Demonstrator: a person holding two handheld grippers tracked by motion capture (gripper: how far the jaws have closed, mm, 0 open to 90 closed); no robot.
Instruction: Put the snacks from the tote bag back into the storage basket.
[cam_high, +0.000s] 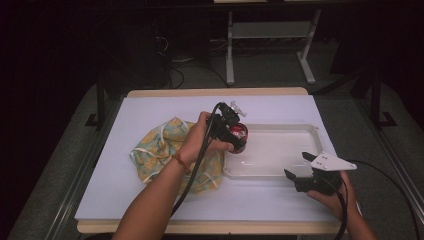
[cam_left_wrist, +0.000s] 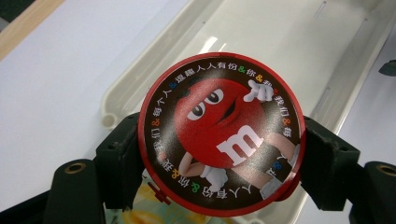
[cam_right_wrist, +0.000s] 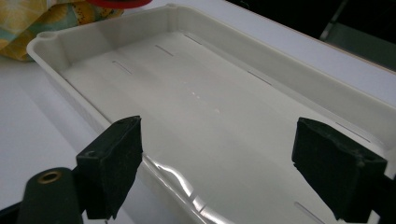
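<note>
Right now your left gripper (cam_high: 235, 134) has its jaws clenched on the red candy tin (cam_left_wrist: 221, 134), holding it over the white tray's (cam_high: 280, 172) nine o'clock end, just beside the yellow cloth bag (cam_high: 160, 145). Your right gripper (cam_high: 300, 167) waits at the tray's five o'clock edge, jaws spread wide, grasping nothing.

Tray (cam_high: 295, 150) lies on the tabletop (cam_high: 150, 190), right of centre, w/ the cloth bag (cam_high: 160, 145) just beside its left end. Left gripper (cam_high: 234, 134) holds the round tin (cam_high: 239, 134) betw. its fingers (cam_left_wrist: 121, 158) over the tray's left end. Right gripper (cam_high: 300, 167) sits at the tray's near right corner, fingers (cam_right_wrist: 116, 158) apart above the near rim.
</note>
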